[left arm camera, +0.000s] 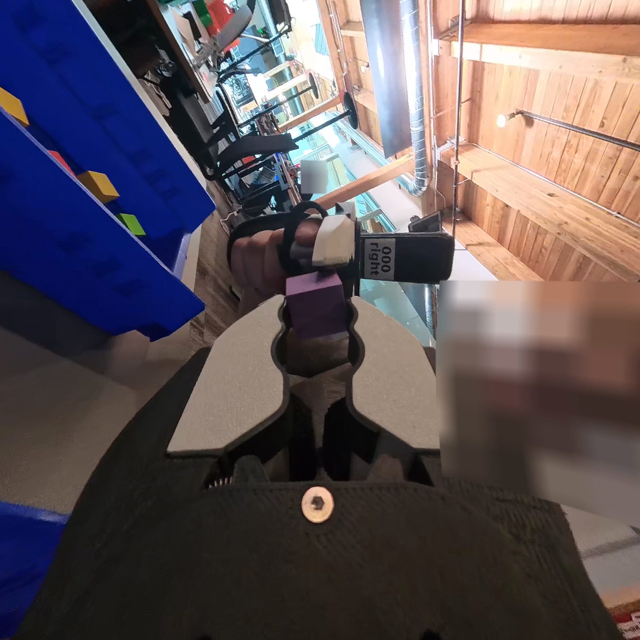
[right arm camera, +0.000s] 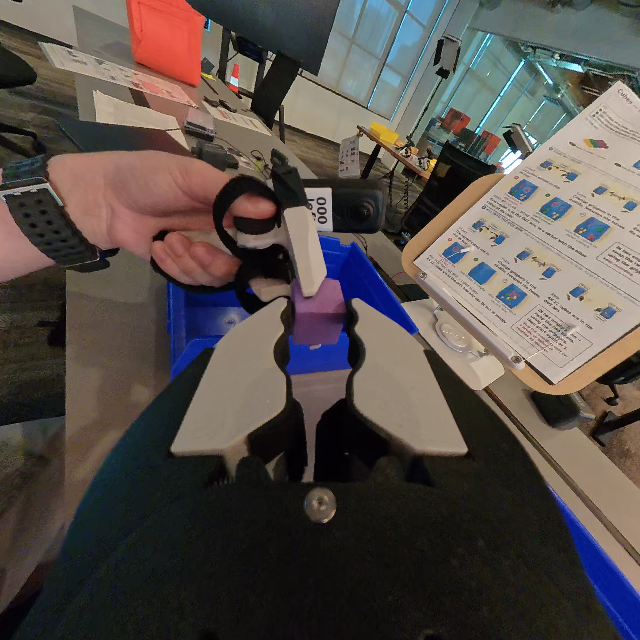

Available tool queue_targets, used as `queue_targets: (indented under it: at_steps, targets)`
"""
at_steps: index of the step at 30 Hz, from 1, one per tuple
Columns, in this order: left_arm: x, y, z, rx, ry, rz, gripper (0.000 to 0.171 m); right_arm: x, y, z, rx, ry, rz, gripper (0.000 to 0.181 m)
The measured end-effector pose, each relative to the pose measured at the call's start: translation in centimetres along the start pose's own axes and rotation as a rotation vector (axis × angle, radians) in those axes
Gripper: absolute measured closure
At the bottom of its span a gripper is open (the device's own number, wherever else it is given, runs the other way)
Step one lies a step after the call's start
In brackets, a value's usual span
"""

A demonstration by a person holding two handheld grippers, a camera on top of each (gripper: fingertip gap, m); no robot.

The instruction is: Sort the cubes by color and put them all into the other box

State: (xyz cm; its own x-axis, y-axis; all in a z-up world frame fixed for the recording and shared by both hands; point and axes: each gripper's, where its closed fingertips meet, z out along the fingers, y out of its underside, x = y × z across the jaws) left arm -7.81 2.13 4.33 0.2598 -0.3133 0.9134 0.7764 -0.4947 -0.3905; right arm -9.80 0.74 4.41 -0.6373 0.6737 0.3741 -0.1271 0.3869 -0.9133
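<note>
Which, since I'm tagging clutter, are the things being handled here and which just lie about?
Handled:
purple cube, gripped by both the left gripper and the right gripper

Lying about:
blue bin
yellow cube
green cube
instruction sheet on its stand
orange bag
papers
small cone

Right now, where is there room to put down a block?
Bare grey table left of the blue bin, under the hand. The bin's visible floor looks bare too. Crowded: papers and gadgets farther back, instruction board on the right.
</note>
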Motion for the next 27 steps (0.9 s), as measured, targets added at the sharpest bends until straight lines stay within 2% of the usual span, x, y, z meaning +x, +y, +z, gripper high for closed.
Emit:
queue_targets:
  at_steps: [5, 8, 12, 14, 16, 19, 22, 27]
  targets:
    - [0.4, -0.1, 0.2, 0.007, 0.032, 0.008, 0.137, -0.2, -0.2, -0.5, -0.018, 0.006, -0.035, 0.154]
    - [1.3, -1.3, -0.6, 0.096, 0.061, 0.039, 0.133, 0.6, -0.4, -1.6, -0.037, 0.011, -0.054, 0.154]
    - [3.0, -2.5, -3.6, 0.242, 0.071, 0.104, 0.141, 5.8, 1.3, -5.2, -0.177, 0.098, -0.061, 0.154]
    - [3.6, -2.0, -5.1, 0.270, 0.056, 0.129, 0.146, 9.6, 3.5, -6.9, -0.301, 0.136, 0.006, 0.154]
    - [3.3, -1.3, -6.1, 0.291, -0.034, 0.158, 0.146, 13.2, 6.7, -8.3, -0.450, 0.176, 0.107, 0.154]
    - [2.7, -0.2, -7.3, 0.302, -0.168, 0.201, 0.146, 16.2, 12.1, -8.9, -0.654, 0.192, 0.286, 0.154]
    - [3.1, 0.5, -7.9, 0.315, -0.204, 0.224, 0.146, 16.4, 16.6, -8.4, -0.769, 0.190, 0.405, 0.154]
    - [3.6, 1.1, -8.6, 0.307, -0.245, 0.250, 0.145, 13.4, 21.3, -9.6, -0.982, 0.142, 0.460, 0.154]
